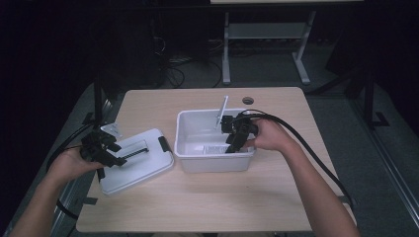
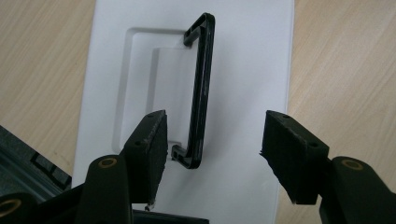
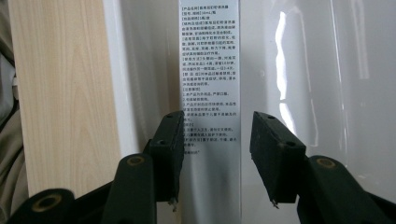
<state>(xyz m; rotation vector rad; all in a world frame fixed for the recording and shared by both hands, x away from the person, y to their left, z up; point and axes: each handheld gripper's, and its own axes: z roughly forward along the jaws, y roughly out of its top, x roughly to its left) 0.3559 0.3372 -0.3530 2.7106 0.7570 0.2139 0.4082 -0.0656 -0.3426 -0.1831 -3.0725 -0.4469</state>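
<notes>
A white bin (image 1: 185,136) stands mid-table. Down inside it is my right gripper (image 1: 231,147), held by a hand at the bin's right rim. In the right gripper view, my right gripper (image 3: 217,135) is shut on a long white box (image 3: 210,56) with small printed text, one pad along each long side. Left of the bin, the bin's white lid (image 1: 148,168) lies flat on the table. My left gripper (image 1: 114,158) hovers over the lid's near end. In the left gripper view, my left gripper (image 2: 212,135) is open, with the black lid handle (image 2: 201,88) between the pads, closer to the left one.
A thin white stick (image 1: 222,111) leans against the bin's far wall. A black clip (image 1: 163,143) sits on the lid's right end. The wooden table (image 1: 207,202) has a small hole (image 1: 247,100) at the back. A desk frame stands on the floor beyond.
</notes>
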